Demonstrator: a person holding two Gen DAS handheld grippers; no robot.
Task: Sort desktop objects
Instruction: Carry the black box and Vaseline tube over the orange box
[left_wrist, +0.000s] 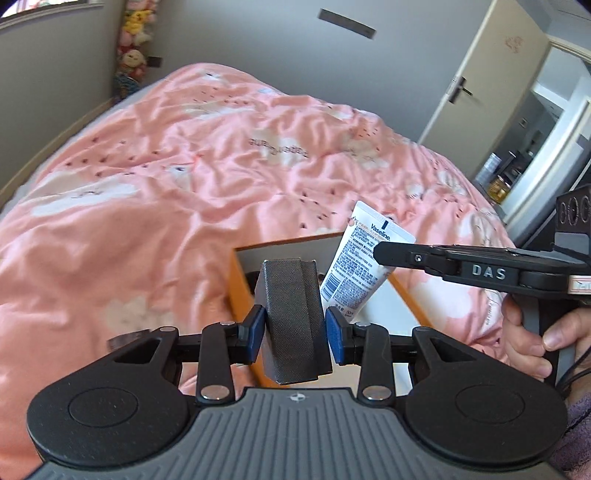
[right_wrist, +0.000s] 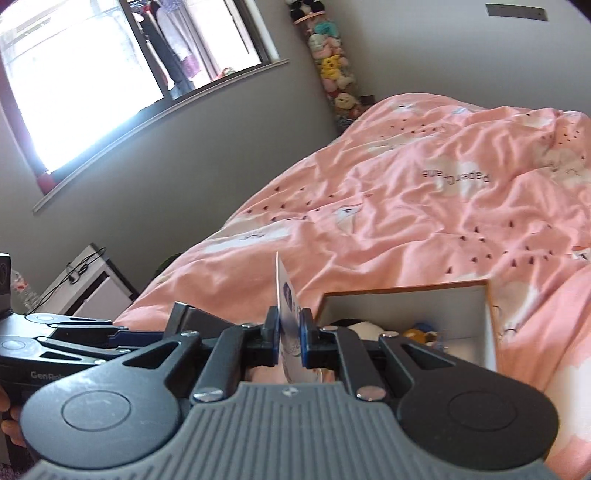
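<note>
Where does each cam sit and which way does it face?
Left wrist: on the left gripper, angled down over the pink bed; dark grey box clamped, right gripper and hand at right.
Right wrist: on the right gripper, facing bed and window; Vaseline tube clamped.
Shared: orange box, tube, bed.

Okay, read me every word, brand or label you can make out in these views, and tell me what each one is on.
"Vaseline": on the white tube held in the right tool.
"DAS": on the side of the right tool, left view.
"GenRob", cut off: on the left tool, right view.
"PaperCrane", upside down: printed on the pink quilt.
Tube's small print and barcode: too small to read.
Grey box: no text visible.
</note>
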